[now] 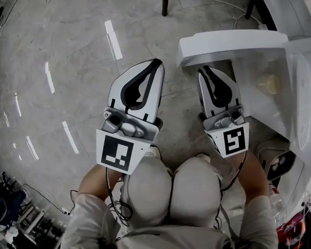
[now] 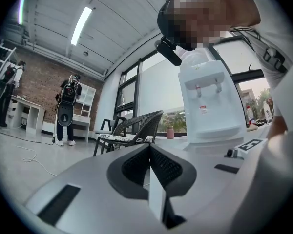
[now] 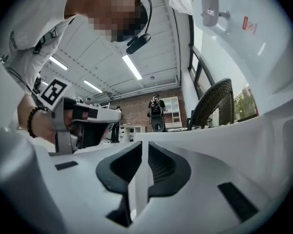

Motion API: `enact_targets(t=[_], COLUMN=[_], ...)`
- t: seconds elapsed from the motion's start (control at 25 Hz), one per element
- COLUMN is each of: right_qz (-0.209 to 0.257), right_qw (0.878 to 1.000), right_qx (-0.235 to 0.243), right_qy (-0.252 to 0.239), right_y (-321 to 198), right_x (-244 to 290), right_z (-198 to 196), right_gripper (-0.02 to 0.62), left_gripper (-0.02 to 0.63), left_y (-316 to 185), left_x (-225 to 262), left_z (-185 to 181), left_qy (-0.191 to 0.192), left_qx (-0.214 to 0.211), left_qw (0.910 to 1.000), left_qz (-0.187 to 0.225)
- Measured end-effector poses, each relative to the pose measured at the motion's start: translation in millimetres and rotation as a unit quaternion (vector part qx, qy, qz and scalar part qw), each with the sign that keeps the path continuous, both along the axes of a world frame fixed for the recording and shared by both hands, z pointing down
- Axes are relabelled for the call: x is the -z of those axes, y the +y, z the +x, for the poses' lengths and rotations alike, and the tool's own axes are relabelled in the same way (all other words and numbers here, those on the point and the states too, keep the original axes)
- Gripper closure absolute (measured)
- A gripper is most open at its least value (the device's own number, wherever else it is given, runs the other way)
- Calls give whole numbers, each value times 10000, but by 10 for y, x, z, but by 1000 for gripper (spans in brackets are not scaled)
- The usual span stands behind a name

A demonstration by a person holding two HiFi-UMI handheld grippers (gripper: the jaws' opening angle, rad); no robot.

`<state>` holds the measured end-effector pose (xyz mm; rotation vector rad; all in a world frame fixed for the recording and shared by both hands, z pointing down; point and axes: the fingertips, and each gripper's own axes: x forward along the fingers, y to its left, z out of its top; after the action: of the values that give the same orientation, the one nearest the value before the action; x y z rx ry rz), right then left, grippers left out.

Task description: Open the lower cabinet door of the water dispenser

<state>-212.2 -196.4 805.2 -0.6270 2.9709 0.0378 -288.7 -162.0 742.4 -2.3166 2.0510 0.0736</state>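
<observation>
The right claw [image 3: 142, 147] pinches the edge of the lower cabinet door [image 1: 228, 43], which stands ajar from the water dispenser [image 1: 303, 82], likely to swing it wider. The left claw [image 1: 156, 62], pressed together, idles empty alongside.

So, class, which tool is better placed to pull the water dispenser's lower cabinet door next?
Right. The right tool reaches the edge of the cabinet door, apparently pinching it; the left tool, shut, points at the floor.
</observation>
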Motion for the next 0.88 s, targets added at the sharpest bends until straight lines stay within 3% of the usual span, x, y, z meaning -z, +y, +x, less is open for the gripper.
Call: enact_targets(t=[0.2, 0.4, 0.6, 0.88], right_qz=[-339, -988, -1390, -1547], right_qw=[9987, 9911, 9827, 9669], right_qx=[-349, -886, -1172, -1962], right_qy=[-138, 53, 343, 525], right_y=[105, 174, 555, 1004], right_x=[301, 1095, 2416, 4815], right_z=[601, 1168, 1529, 1970], right_gripper=[571, 575, 575, 574], left_gripper=[603, 603, 603, 603], left_y=[105, 308, 693, 1138], left_x=[165, 890, 2158, 4422], left_z=[-94, -161, -45, -194], left_qy=[21, 271, 73, 201], left_qx=[93, 268, 216, 447], left_qw=[9999, 9993, 9987, 9973], left_qz=[38, -43, -456, -542])
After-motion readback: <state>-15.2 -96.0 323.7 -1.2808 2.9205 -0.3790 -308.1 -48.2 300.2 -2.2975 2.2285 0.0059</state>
